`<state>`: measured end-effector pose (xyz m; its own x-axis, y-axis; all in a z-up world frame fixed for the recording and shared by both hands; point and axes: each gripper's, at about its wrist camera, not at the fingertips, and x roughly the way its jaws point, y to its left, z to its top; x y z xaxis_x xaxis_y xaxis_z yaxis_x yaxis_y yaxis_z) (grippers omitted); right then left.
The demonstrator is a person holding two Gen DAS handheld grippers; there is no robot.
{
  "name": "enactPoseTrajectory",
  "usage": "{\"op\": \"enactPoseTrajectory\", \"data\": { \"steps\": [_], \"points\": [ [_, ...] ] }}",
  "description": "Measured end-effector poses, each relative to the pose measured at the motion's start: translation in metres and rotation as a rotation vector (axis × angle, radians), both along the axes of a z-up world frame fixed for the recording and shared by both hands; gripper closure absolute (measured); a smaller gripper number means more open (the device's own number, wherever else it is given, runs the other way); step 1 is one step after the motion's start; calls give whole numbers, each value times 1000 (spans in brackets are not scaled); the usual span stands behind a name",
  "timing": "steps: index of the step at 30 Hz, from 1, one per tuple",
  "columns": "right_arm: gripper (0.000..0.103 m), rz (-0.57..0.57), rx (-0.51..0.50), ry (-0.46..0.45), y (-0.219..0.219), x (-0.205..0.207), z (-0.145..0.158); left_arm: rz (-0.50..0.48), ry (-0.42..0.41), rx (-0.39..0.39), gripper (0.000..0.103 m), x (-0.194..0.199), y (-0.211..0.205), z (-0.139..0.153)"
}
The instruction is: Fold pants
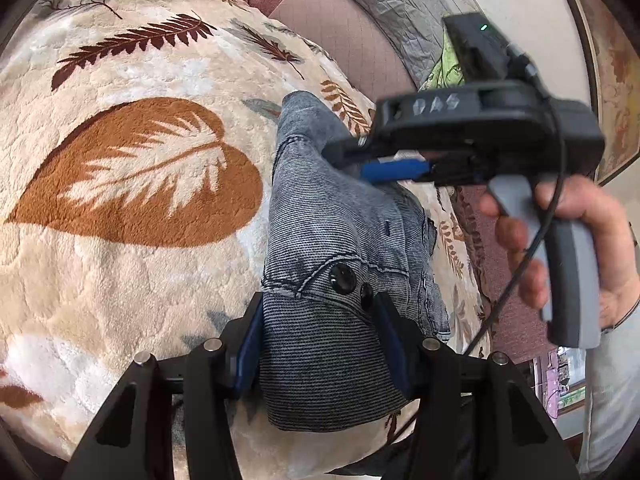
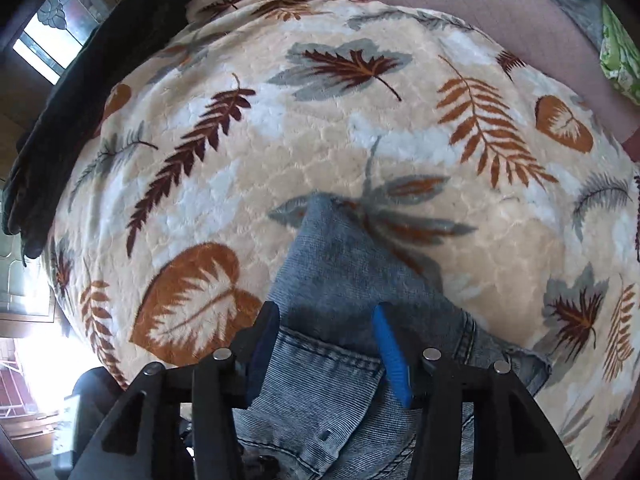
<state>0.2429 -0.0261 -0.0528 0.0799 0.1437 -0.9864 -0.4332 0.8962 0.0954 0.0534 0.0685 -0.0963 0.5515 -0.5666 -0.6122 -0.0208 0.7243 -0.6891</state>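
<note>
Gripping the waistband end of the pants (image 1: 332, 216), the left claw (image 1: 320, 344) has its two blue-padded fingers (image 1: 250, 344) pressed against either side of a thick bunch of grey-blue denim, closed as far as the cloth permits. Two dark buttons (image 1: 342, 278) sit on the fabric just beyond the fingertips. From this claw the garment runs forward and away, hanging in a fold towards the right claw (image 1: 360, 160), which enters the left wrist view from the right side and pinches the far part of the denim between a black finger and a blue pad. A bare hand (image 1: 576, 248) grasps that claw's grey handle, with a black cable trailing beside it.

In the right wrist view, the right claw (image 2: 326, 344) is likewise closed on the pants (image 2: 340, 280): a stitched pocket edge lies between its fingers (image 2: 392, 356), and one end of the cloth extends ahead of the tips.

Beneath both claws spreads a cream fleece blanket (image 2: 280, 160) printed with brown and grey leaves; the lower part of the pants touches it. A mauve cushion (image 1: 340, 32) lies beyond the blanket.
</note>
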Motion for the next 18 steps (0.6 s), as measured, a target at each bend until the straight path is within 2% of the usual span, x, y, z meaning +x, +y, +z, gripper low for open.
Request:
{"op": "enactPoseTrajectory", "data": {
  "steps": [2, 7, 10, 12, 13, 14, 16, 18],
  "points": [
    [50, -31, 32, 29, -8, 2, -12, 2, 0, 1, 48, -1, 0, 1],
    [50, -97, 135, -40, -29, -10, 23, -1, -21, 40, 48, -8, -1, 6],
    [50, -128, 189, -53, -50, -24, 32, 2, -23, 49, 48, -9, -1, 7],
    [49, -178, 213, -45, -69, -31, 26, 4, -25, 54, 48, -10, -1, 7],
    [46, -198, 202, -30, -77, -32, 16, 4, -28, 60, 48, -10, -3, 8],
    [38, -209, 188, -9, -83, -32, 3, 1, -30, 68, 48, -10, -4, 9],
    [35, -222, 239, 33, -94, -27, -18, 2, -38, 94, 48, -12, -7, 10],
    [35, -273, 285, 32, -101, -26, -12, 9, -54, 120, 46, -15, -8, 13]
  ]
}}
